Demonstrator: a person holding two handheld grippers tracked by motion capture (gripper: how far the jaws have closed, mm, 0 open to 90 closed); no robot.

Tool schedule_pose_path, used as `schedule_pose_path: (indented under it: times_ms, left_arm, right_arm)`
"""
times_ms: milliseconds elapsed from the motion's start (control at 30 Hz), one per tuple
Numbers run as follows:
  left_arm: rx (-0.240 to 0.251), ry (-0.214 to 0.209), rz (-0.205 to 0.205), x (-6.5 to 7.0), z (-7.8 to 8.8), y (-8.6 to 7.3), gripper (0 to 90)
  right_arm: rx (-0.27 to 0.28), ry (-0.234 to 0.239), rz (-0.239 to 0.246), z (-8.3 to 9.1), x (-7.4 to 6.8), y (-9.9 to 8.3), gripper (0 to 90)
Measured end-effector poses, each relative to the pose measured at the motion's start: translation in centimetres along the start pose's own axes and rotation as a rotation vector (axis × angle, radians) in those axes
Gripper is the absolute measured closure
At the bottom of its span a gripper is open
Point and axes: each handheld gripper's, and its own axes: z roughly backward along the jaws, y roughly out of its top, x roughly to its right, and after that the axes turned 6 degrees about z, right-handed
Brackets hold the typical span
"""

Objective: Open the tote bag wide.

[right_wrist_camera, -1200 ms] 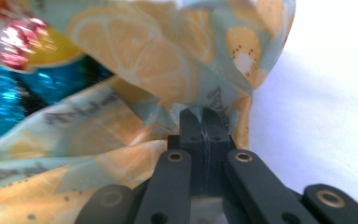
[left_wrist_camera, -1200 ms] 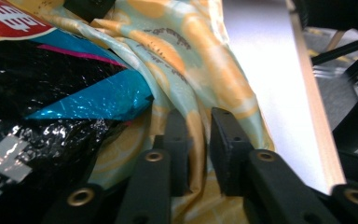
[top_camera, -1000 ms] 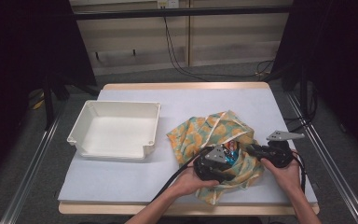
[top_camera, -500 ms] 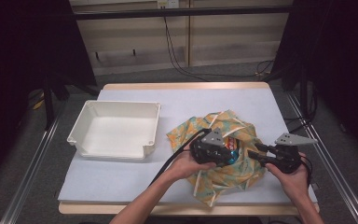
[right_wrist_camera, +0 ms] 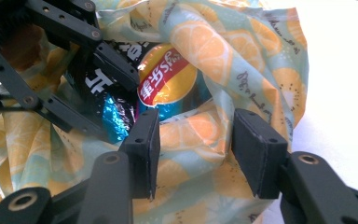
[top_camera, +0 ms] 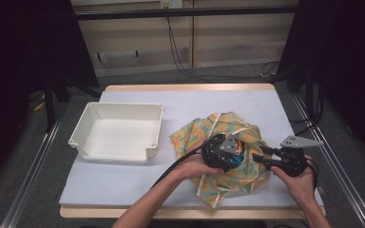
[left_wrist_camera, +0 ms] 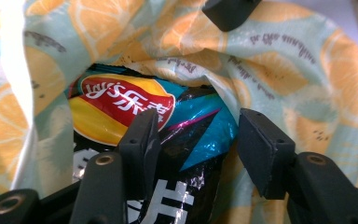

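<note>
Chip bag sits inside the lemon-print cloth bag near table's right front edge; white bin empty. Left gripper jaws apart, straddling chip bag, not clamped. Right gripper jaws apart around cloth fold. Looks like extraction barely started.

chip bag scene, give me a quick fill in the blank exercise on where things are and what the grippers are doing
1. The chip bag sits inside a cloth bag printed with ____ slices.
2. The left gripper has its jaws ____ around the chip bag's corner.
3. The white tray on the table holds ____.
4. The right gripper straddles the cloth bag's ____.

Missing words: orange; open; nothing; rim
</note>
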Motion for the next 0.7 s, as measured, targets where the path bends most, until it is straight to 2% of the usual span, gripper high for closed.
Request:
schedule_pose_path:
  times_ms: [33, 200, 300, 367, 433, 467, 567, 633, 667, 700]
  left_arm:
    - [0.005, -0.005, 0.008, 0.0, -0.1, -0.1, 47.8]
    - [-0.008, 0.004, -0.019, -0.3, -0.5, -0.5, 47.7]
    - [-0.023, 0.016, -0.056, -0.4, -0.9, -0.8, 47.7]
    - [-0.027, 0.015, -0.047, -0.4, -0.9, -0.7, 47.9]
    - [-0.032, 0.030, -0.079, -0.1, -1.1, -0.7, 48.6]
    - [-0.038, 0.015, -0.072, 0.0, -1.1, -0.7, 50.1]
    - [-0.053, -0.008, -0.066, -0.2, -1.5, -0.8, 62.2]
    - [-0.056, 0.016, -0.071, -0.1, -1.7, -0.7, 65.7]
    - [-0.073, 0.012, -0.075, -0.1, -1.6, -0.7, 66.5]
    - [-0.066, 0.015, -0.069, -0.1, -1.6, -0.7, 67.5]
  right_arm:
    - [-0.003, 0.000, 0.000, 0.0, -0.1, 0.0, 52.0]
    - [-0.005, 0.007, 0.001, -0.2, -0.1, 0.0, 51.1]
    - [-0.006, 0.010, 0.001, -0.2, -0.1, 0.0, 50.4]
    - [-0.005, 0.013, 0.000, -0.2, -0.1, 0.0, 50.0]
    - [-0.006, 0.015, -0.002, -0.2, -0.1, 0.0, 49.5]
    - [-0.008, 0.015, -0.002, -0.2, -0.1, 0.0, 49.3]
    - [-0.008, 0.017, -0.001, -0.3, -0.1, 0.0, 49.1]
    - [-0.011, 0.021, 0.000, -0.4, -0.2, 0.0, 48.6]
    - [-0.013, 0.022, 0.000, -0.4, -0.2, 0.0, 48.5]
    - [-0.013, 0.020, 0.000, -0.4, -0.2, 0.0, 48.4]
